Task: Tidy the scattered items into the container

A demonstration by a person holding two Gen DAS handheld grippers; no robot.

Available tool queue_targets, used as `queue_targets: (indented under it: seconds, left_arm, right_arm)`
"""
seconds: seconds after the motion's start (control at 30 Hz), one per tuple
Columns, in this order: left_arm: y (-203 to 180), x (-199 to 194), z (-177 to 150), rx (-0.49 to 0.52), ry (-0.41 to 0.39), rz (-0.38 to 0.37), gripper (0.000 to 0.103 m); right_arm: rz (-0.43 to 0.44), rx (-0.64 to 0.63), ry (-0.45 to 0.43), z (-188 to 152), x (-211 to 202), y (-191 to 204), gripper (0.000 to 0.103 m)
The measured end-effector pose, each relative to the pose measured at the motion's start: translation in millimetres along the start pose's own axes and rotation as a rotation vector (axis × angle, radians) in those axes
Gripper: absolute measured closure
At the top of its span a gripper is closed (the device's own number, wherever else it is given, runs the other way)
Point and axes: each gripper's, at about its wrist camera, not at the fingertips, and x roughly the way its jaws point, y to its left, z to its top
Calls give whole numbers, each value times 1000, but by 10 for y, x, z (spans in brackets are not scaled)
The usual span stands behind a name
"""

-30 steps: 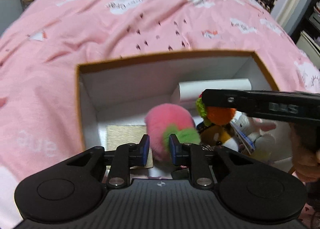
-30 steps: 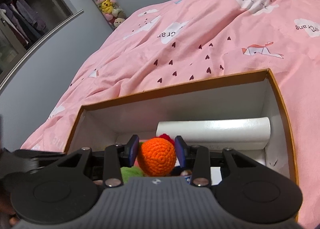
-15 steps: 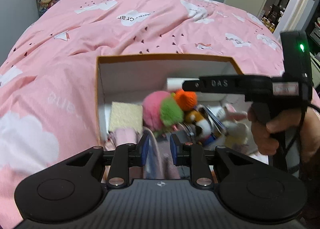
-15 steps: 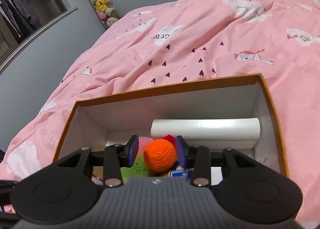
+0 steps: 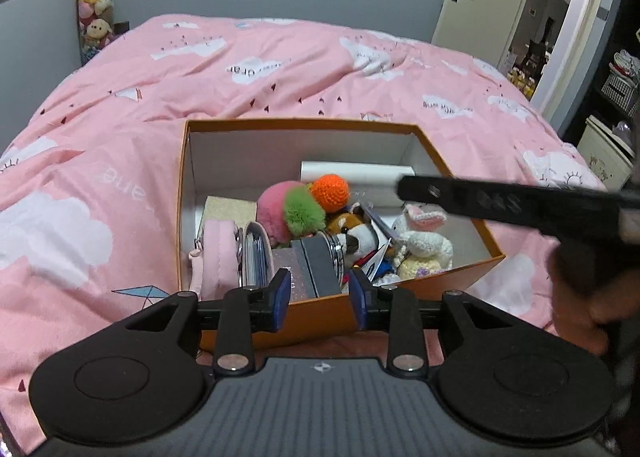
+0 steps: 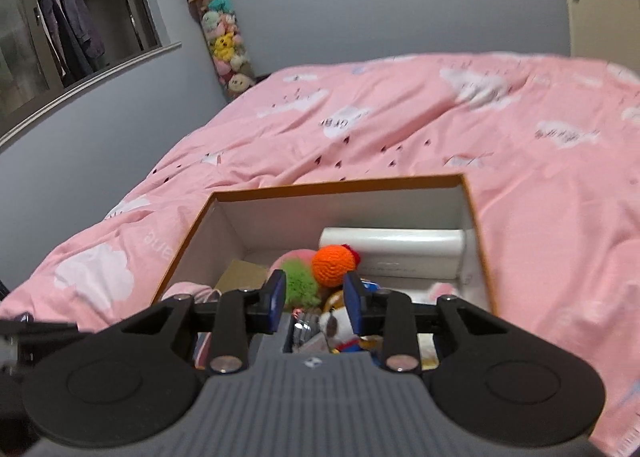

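Left-wrist view: the left gripper (image 5: 318, 305) hung above the near rim of the box (image 5: 308, 122) on a pink bed (image 5: 100, 161), its jaws opening with nothing between them. Inside lay a pink-and-green pompom (image 5: 290, 211), an orange ball (image 5: 329, 190), a fox toy (image 5: 352, 231), a white bunny (image 5: 422, 241), a white roll (image 5: 356, 171), a pink pouch (image 5: 218, 253) and a dark case (image 5: 316, 267). The right gripper crossed the frame as a blurred black bar over the box's right side, a hand (image 5: 588, 309) beneath it. No loose item showed on the bedding here, so the tidying looked finished or nearly so. The next move, by that reading, called for a scan of the bed for strays, or simply a clear lift away.

Right-wrist view: the right gripper (image 6: 314, 301) hovered over the box's near end, jaws closing on empty air, fingers apart; the ball and pompom sat beyond the tips, untouched. The box's far wall (image 6: 340, 217) and right wall stood well clear of the fingers. Open bedding stretched behind and to both sides, giving free room to withdraw. A tube of soft toys (image 6: 224, 41) stood against the wall, well apart from the work. The one crowded spot was between the two tools themselves, over the box.
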Motion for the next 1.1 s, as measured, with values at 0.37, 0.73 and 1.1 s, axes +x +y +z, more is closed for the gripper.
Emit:
queue_targets:
  seconds: [0.37, 0.73, 1.1]
  left_arm:
    - [-53, -220, -130, 1, -144, 59, 34]
    - [80, -61, -194, -40, -116, 115, 22]
    - [122, 168, -259, -34, -52, 142, 21]
  right_arm:
    - [-85, -20, -74, -344, -465, 157, 59]
    - [-123, -46, -39, -487, -314, 185, 48]
    - [-127, -58, 3, -575, -103, 152, 45]
